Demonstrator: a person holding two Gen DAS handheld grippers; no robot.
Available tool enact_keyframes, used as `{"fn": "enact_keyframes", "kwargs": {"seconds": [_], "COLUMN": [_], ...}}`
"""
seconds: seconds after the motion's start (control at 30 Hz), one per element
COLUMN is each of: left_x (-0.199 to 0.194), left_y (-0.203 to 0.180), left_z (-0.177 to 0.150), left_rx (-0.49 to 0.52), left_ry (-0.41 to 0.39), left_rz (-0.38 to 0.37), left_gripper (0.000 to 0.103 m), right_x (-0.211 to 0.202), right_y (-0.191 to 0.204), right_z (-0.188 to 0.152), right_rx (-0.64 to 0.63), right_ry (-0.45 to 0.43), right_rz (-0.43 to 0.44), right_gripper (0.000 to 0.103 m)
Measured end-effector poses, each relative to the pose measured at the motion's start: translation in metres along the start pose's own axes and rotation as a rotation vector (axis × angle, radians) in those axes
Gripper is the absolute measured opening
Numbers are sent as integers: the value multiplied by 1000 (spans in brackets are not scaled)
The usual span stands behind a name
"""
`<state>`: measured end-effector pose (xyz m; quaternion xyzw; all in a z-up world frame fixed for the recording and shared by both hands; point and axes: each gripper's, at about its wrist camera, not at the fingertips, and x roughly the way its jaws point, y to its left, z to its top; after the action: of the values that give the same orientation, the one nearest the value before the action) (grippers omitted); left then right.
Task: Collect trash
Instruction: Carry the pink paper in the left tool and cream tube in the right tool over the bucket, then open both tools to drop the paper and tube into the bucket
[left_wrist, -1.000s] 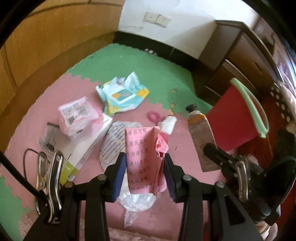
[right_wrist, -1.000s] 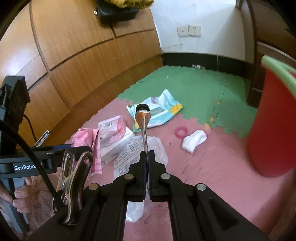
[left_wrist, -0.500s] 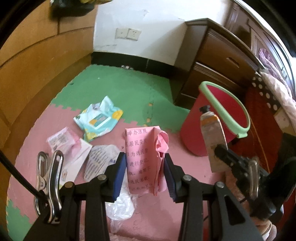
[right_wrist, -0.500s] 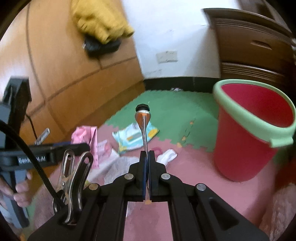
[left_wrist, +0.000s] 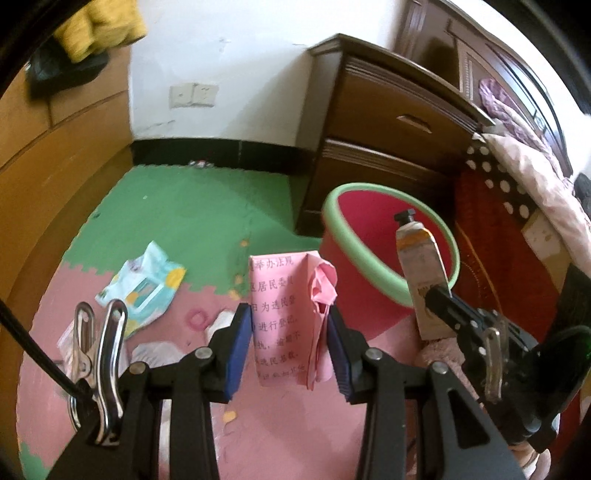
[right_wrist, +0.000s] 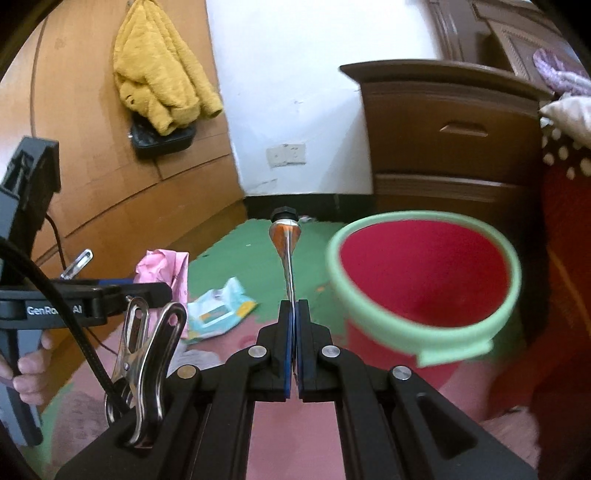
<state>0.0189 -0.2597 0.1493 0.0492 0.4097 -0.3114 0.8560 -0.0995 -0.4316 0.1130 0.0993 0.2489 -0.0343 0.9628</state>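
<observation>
Both tongs are loaded at this moment, so I go from the left side to the right. On the far left of the floor, a small pink-and-white packet (left_wrist: 68, 341) lies half hidden behind the clip of the rig, and near it the blue wet-wipes pack (left_wrist: 142, 286) rests across the seam of the pink and green mats. Next come a pink ring (left_wrist: 197, 319) and a white crumpled piece (left_wrist: 221, 323), close to each other, with a clear plastic wrapper (left_wrist: 157, 350) just in front; all 5 things are on the floor, so they are not yet collected. Then the left gripper (left_wrist: 290, 328) is closed partway on a folded pink paper (left_wrist: 277, 310) with red print, and its blue pads press the paper from both sides. Further right stands the red bucket (right_wrist: 424, 334) with a green rim, and it looks empty as far as the inside shows. The right gripper (right_wrist: 293, 347) is closed tightly on the flat end of a cream tube (left_wrist: 419, 258) with a black cap, which points toward the bucket. I judge the task is in an early part: 2 pieces are carried near the bucket but not dropped, and the rest waits on the mats.
</observation>
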Motion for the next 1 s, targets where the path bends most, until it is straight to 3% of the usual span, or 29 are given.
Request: {"fn": "enact_keyframes", "kwargs": {"seconds": [0.53,1.0], "left_x": [72,124], "left_y": [-87,-96], "left_z": [52,69], "left_rx": [75,30], "left_ry": [-26,1], "left_rz": [-79,-83], "left_gripper": [41,42], "right_x": [25,42], "right_y": [-88,-111], "right_z": [8,-1], "right_rx": [190,283], "right_ry": [-5,-8], "right_rz": [-92,-103], "right_gripper": [2,6]}}
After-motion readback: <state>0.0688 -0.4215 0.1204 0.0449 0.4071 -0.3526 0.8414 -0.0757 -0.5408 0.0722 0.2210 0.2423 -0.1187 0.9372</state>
